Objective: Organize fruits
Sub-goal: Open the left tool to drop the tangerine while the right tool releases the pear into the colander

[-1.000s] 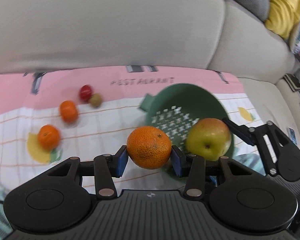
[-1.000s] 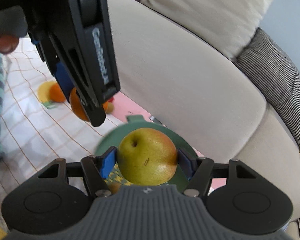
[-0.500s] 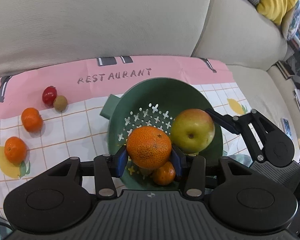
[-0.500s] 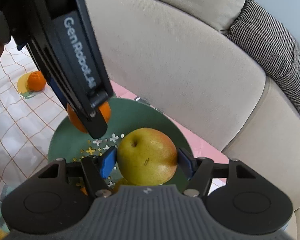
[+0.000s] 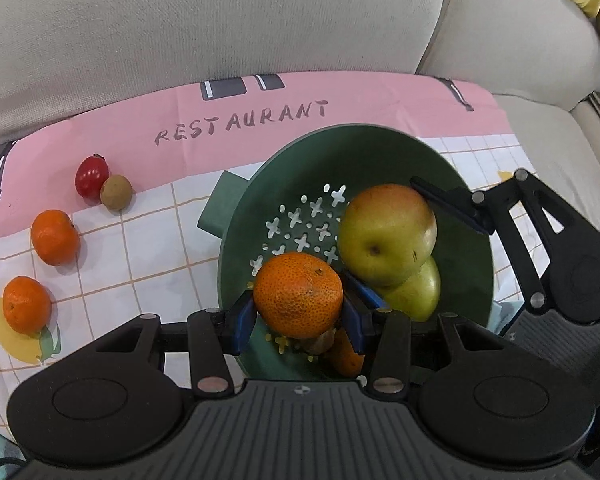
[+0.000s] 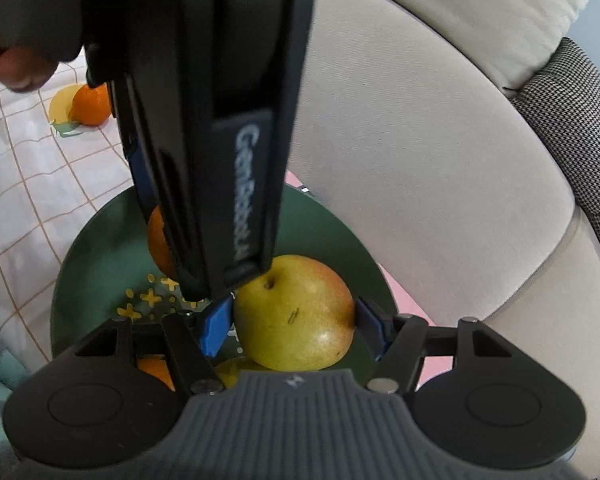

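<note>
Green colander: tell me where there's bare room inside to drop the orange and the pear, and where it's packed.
Green colander: the far side, over the cross-shaped holes up to the rim nearest the sofa, is bare. The near side is crowded: a green pear, a small orange and a brownish fruit lie below the held orange and held pear.

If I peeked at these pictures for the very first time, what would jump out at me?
Probably the bright orange pinched in the left gripper and the yellow-green pear pinched in the right gripper, both held right over the green colander that already has fruit in it. Next you'd spot four little fruits left on the checked cloth to the left, under the word RESTAURANT.
</note>
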`<state>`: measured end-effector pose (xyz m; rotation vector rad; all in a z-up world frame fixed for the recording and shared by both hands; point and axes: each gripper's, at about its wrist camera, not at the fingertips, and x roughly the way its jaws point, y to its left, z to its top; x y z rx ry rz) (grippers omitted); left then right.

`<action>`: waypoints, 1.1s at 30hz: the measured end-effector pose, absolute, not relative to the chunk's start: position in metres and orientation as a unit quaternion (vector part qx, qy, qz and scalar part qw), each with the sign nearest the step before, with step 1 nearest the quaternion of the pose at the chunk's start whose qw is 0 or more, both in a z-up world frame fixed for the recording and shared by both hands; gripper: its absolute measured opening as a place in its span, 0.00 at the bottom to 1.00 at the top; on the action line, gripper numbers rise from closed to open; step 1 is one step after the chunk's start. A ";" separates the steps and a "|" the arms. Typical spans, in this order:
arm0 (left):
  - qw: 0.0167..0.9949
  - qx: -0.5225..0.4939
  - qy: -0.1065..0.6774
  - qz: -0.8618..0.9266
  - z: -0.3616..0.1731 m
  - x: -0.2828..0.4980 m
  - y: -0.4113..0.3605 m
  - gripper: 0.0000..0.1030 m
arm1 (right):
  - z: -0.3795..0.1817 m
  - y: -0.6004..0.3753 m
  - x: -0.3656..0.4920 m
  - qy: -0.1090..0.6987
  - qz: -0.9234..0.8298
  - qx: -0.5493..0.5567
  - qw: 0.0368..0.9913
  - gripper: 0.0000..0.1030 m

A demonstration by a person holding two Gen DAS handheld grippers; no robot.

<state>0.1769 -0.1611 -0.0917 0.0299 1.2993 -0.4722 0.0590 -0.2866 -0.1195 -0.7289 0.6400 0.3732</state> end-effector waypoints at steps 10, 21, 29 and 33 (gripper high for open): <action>0.762 0.018 0.602 -0.238 -0.102 0.180 -0.163 0.50 | -0.128 -0.290 0.084 0.320 0.192 -0.354 0.857 0.62; 0.757 0.017 0.609 -0.237 -0.107 0.182 -0.166 0.50 | -0.134 -0.302 0.103 0.340 0.185 -0.329 0.861 0.60; 0.763 0.034 0.597 -0.244 -0.102 0.181 -0.168 0.50 | -0.130 -0.302 0.091 0.339 0.183 -0.325 0.864 0.64; 0.771 0.053 0.585 -0.246 -0.099 0.180 -0.172 0.50 | -0.125 -0.309 0.089 0.344 0.174 -0.310 0.869 0.68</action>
